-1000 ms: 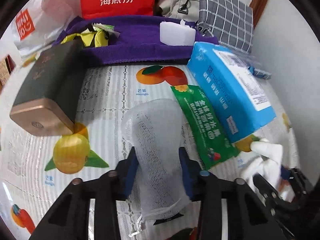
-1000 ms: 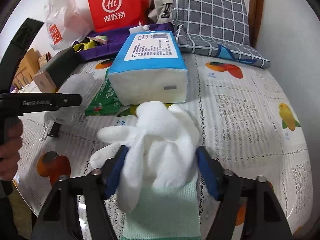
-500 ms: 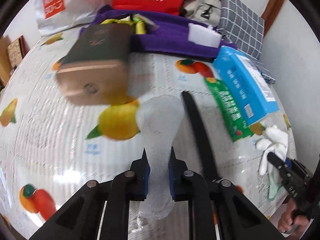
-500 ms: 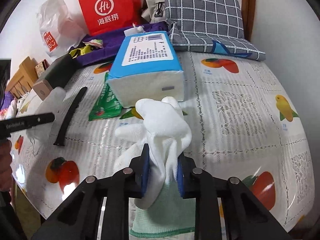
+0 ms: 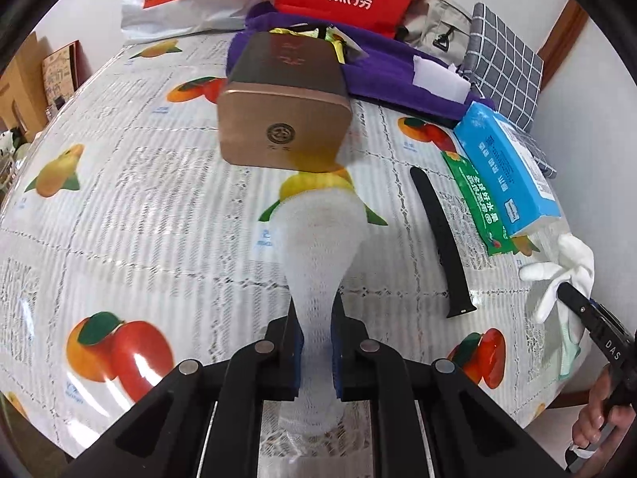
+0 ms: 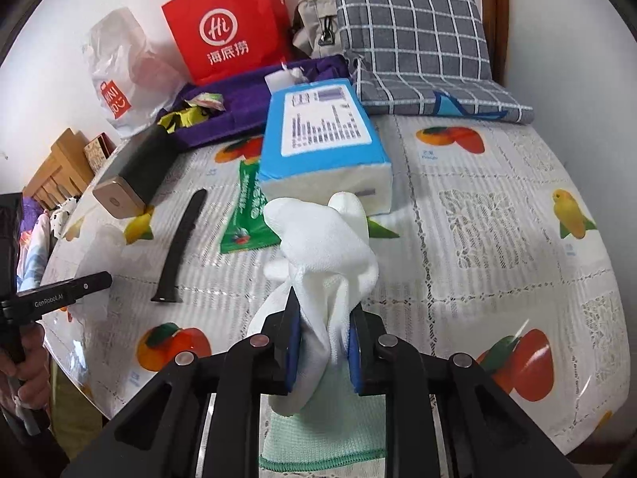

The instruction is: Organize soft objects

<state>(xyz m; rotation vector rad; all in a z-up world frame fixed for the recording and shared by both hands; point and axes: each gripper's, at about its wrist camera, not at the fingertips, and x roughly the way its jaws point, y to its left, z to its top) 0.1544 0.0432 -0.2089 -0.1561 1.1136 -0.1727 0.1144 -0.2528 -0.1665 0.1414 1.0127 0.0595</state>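
My left gripper (image 5: pixel 316 342) is shut on a white mesh foam sleeve (image 5: pixel 320 239) and holds it above the fruit-print tablecloth (image 5: pixel 139 207). My right gripper (image 6: pixel 322 352) is shut on a white glove with a green cuff (image 6: pixel 326 247), lifted off the table. The glove and right gripper also show at the right edge of the left wrist view (image 5: pixel 565 275). The left gripper and sleeve show at the left of the right wrist view (image 6: pixel 95 255).
A gold-ended dark box (image 5: pixel 284 99), a black strap (image 5: pixel 442 239), a green packet (image 5: pixel 477 203) and a blue tissue pack (image 6: pixel 322 139) lie on the table. A purple cloth (image 6: pixel 239 99), red bag (image 6: pixel 227 24) and checked cushion (image 6: pixel 414 40) stand behind.
Both grippers closed on their soft items and lifted them. The left one moved left toward the gold box, uncovering the black strap; the right one rose with the glove.
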